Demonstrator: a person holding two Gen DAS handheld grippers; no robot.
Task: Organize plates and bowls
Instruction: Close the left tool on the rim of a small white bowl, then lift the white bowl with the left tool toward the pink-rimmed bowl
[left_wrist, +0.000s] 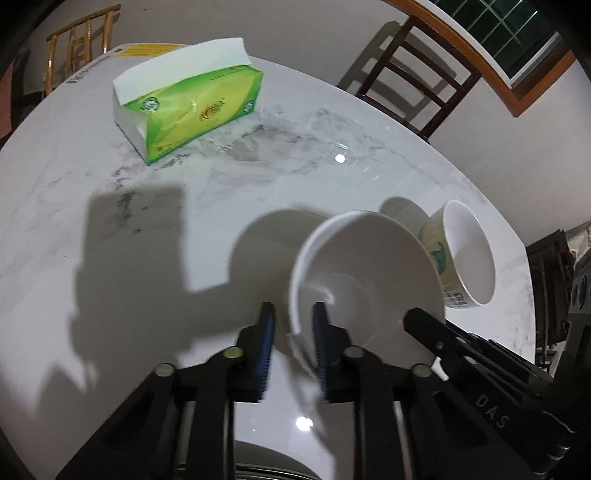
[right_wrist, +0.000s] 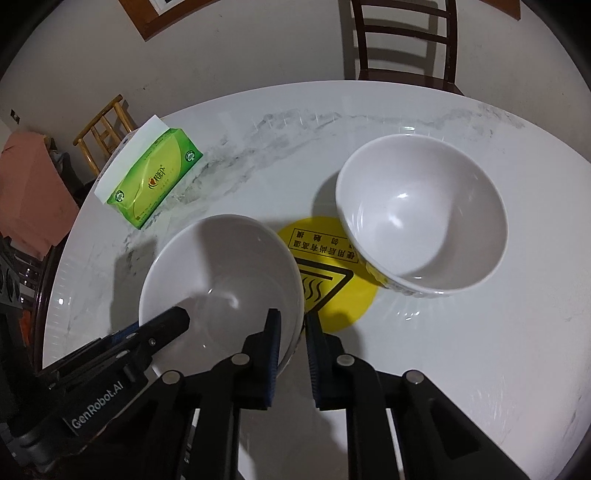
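A plain white bowl (left_wrist: 365, 266) is held tilted above the white marble table (left_wrist: 110, 221). My left gripper (left_wrist: 293, 317) is shut on its near left rim. My right gripper (right_wrist: 291, 325) is shut on the same bowl (right_wrist: 221, 273), on its right rim. Each gripper shows in the other's view: the right one (left_wrist: 417, 317) at the bowl's right edge, the left one (right_wrist: 177, 317) at the bowl's left edge. A second white bowl with a green pattern on its outside (left_wrist: 465, 254) stands on the table to the right; it also shows in the right wrist view (right_wrist: 421, 214).
A green tissue pack (left_wrist: 192, 110) lies at the far left of the table and also shows in the right wrist view (right_wrist: 151, 184). A round yellow hot-surface sticker (right_wrist: 332, 280) lies between the bowls. A dark wooden chair (left_wrist: 410, 74) and a bamboo chair (left_wrist: 77, 40) stand behind the table.
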